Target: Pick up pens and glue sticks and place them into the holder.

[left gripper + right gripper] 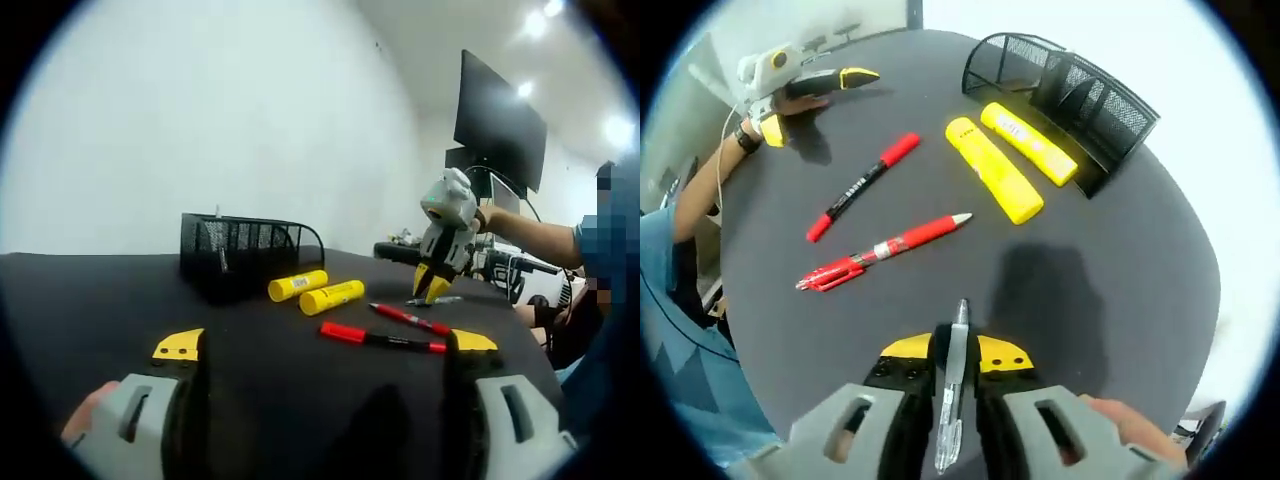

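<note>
Left gripper (325,345): I am seeing my jaws standing spread wide apart with nothing between them, low over the black table (90,300); in the right gripper view this same tool (845,77) is lying at the far left of the table under a hand, its yellow tips looking parted.

Holder (237,252): the black mesh holder is sitting at the left-centre of the left gripper view, just behind the glue sticks; I cannot tell what is inside it.

Glue sticks: two yellow glue sticks are lying side by side just in front of the holder, the nearer glue stick (332,296) and the farther glue stick (297,285), neither touching a gripper.

Black-barrelled pen (383,339): it is lying flat with its red cap to the left, nearest my left jaws.

Red pen (410,319): it is lying flat just behind the black-barrelled one, apart from it.

Right gripper (956,358): I am watching its jaws pinching a silver pen (955,385), which is running lengthwise between the yellow pads with its tip poking forward; in the left gripper view that tool (432,290) is pointing down at the right of the table with the pen at its tips.
</note>
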`<state>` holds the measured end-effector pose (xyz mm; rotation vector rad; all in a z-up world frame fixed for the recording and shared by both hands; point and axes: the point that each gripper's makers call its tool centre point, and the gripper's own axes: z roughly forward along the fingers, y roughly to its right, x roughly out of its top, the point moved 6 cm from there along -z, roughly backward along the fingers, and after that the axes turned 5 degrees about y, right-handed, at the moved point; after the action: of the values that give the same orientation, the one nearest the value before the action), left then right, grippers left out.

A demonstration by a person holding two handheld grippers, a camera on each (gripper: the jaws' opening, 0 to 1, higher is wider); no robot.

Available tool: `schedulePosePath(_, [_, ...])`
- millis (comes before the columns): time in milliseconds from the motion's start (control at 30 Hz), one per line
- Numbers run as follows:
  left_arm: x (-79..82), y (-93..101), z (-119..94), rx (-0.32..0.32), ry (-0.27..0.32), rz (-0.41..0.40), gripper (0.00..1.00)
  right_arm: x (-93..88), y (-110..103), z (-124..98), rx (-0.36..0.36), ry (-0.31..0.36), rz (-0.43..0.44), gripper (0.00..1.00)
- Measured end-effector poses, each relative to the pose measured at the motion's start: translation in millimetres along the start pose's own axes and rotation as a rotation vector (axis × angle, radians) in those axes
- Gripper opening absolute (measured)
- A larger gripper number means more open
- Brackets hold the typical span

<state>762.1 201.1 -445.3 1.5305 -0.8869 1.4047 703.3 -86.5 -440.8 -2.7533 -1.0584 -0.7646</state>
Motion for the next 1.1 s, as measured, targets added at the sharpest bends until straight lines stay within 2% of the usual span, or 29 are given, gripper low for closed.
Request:
schedulePosePath(200, [0.6, -0.6, -0.2, -0.004, 0.004, -0.005, 0.91, -0.3, -3.5, 5.6, 0.001, -0.020, -0.005, 0.11])
schedulePosePath(333, [0.3, -1.1, -0.3, -0.002, 0.002, -0.004, 0.91, -1.0, -3.4, 6.4, 0.006, -0.033, 0.027, 0.10])
schedulePosePath(433, [0.5, -1.6, -0.3, -0.002, 0.003, -0.005, 0.91, 0.0, -2.1, 6.4, 0.011, -0.026, 0.036, 0.05])
schedulePosePath(633, [0.4, -3.2, -0.4, -0.001, 0.002, -0.005, 0.91, 0.7, -2.1, 6.1, 0.017, -0.022, 0.056, 0.04])
schedulePosePath(833, [0.4, -4.7, -0.5, -0.002, 0.002, -0.005, 0.91, 5.6, -2.5, -9.4, 0.009, 0.008, 0.044, 0.04])
schedulePosePath(1100, [0.3, -6.6, -0.6, -0.002, 0.001, -0.003, 0.91, 19.9, 4.0, -48.5, -0.014, 0.112, 0.049, 0.04])
